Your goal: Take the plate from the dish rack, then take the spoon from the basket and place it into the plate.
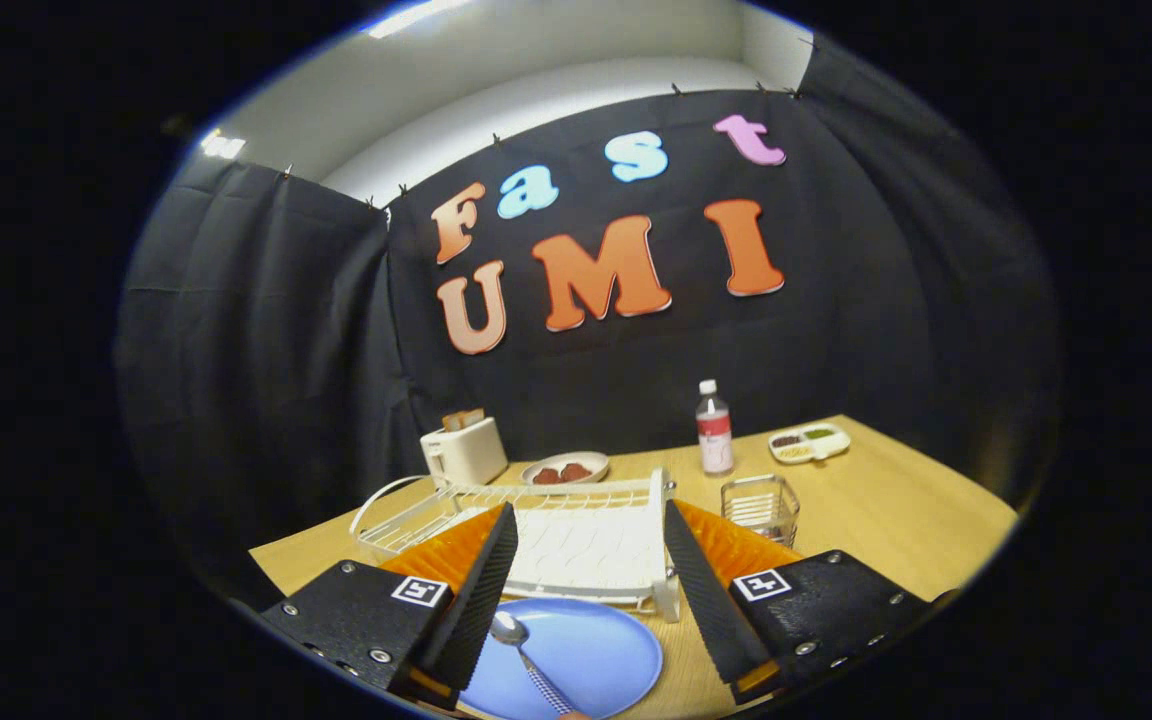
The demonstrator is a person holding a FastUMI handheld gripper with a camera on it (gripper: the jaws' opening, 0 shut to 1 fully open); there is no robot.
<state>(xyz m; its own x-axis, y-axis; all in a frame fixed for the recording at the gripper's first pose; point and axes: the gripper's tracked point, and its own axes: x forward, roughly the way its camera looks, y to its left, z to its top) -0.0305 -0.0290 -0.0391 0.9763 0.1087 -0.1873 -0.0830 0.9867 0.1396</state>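
On one plate (586, 655), one spoon (526, 655).

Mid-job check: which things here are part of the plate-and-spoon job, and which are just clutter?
Job: blue plate, spoon lying on it between the open claw fingers, white dish rack, wire basket.

Clutter: toaster, dish of food, bottle, divided tray.
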